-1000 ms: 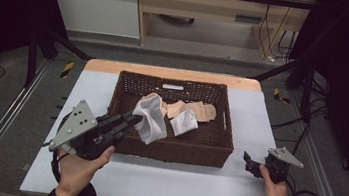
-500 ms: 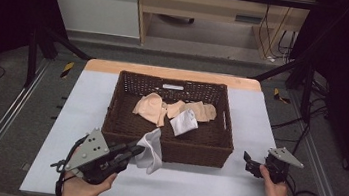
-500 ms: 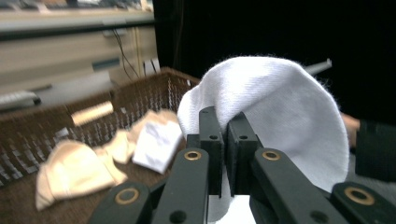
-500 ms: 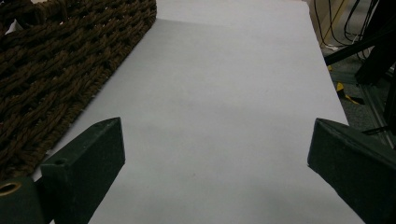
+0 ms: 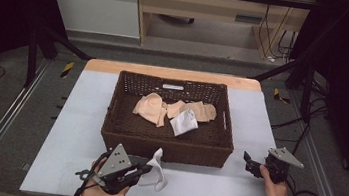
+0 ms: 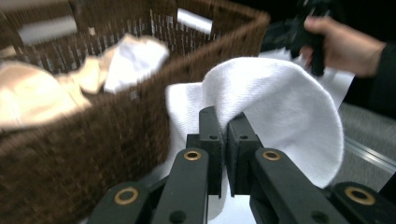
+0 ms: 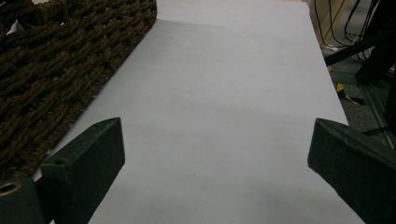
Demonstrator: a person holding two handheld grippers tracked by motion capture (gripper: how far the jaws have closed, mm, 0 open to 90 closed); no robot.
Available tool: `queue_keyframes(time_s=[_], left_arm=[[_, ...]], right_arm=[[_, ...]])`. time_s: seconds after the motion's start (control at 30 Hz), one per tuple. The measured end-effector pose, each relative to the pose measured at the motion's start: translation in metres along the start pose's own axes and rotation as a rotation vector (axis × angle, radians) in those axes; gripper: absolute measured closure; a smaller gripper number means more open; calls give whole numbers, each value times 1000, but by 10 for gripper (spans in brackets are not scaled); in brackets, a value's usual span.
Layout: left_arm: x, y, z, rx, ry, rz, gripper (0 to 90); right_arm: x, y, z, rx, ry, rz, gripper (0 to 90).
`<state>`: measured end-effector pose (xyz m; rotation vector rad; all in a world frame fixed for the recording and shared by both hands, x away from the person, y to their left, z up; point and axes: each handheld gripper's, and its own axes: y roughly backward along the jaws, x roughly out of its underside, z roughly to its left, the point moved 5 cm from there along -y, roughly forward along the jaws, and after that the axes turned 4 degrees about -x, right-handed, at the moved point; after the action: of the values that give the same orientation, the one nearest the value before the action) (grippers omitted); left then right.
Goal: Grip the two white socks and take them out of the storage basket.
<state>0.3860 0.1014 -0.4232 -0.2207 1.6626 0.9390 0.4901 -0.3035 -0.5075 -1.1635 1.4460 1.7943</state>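
down at the near edge of the table (image 5: 84,117), the left gripper (image 5: 141,170) has its jaws pinched tight on a white sock (image 5: 156,169), which droops onto the table just in front of the basket (image 5: 166,145). in the left gripper view the sock (image 6: 275,107) shows a soft, fine terry weave, folded over the jaw tips in a rounded hump. behind it stands the basket, a rectangular tray of dark brown wicker with a coarse braided wall and a slot handle in the far side. inside lie a peach sock (image 5: 151,109), a second tan one (image 5: 198,111) and a small white sock (image 5: 183,123), all crumpled and touching one another. the table is a smooth pale sheet. at the right, well apart from the basket's corner, the right gripper (image 5: 254,165) rests in a hand with its jaws spread wide and nothing between them.
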Motion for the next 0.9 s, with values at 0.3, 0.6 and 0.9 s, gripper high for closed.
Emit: queue_keyframes(time_s=[0.3, 0.6, 0.9], left_arm=[[39, -33, 9, -22, 6, 135, 838], [56, -43, 15, -24, 27, 200, 646], [44, -32, 6, -10, 24, 157, 373]], right_arm=[[0, 0, 0, 0, -1, -2, 43], [0, 0, 0, 1, -1, -6, 42], [0, 1, 0, 0, -1, -7, 42]])
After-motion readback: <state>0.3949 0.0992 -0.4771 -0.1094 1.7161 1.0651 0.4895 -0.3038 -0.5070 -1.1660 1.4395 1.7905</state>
